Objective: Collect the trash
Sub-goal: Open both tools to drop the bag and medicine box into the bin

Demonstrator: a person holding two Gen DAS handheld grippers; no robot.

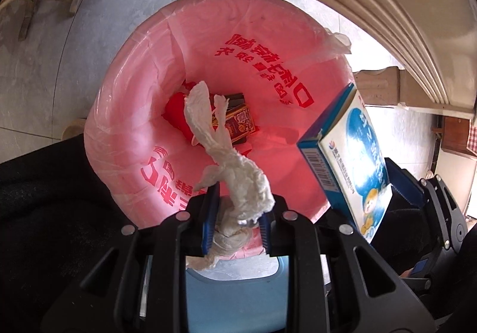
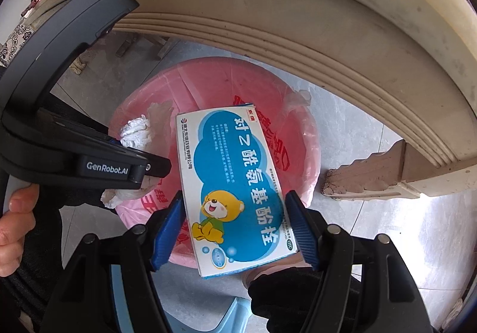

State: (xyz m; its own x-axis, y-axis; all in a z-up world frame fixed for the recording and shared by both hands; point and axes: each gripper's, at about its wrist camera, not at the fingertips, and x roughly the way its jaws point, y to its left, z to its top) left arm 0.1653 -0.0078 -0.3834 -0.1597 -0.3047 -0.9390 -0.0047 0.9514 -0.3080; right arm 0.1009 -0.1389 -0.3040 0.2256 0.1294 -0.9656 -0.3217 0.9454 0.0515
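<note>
White tissue point(image 1: 238, 184) pinched in left hand-held gripper point(image 1: 237, 224) above bin point(image 1: 125, 112).

- Left gripper point(image 1: 235, 225): black plastic frame with triangular cut-outs; blue ribbed pads point(image 1: 208, 216) on both fingers; round silver studs along the top of the frame.
- Right gripper point(image 2: 235, 231): same build, black frame, blue ribbed pads point(image 2: 301, 231), silver studs.
- Right wrist view: the left gripper's dark side housing carries white "GenRobot.AI" lettering and a small screw.
- Left hand point(image 2: 15, 228): bare skin, thumbnail visible, against a dark knit sleeve point(image 2: 35, 258).
</note>
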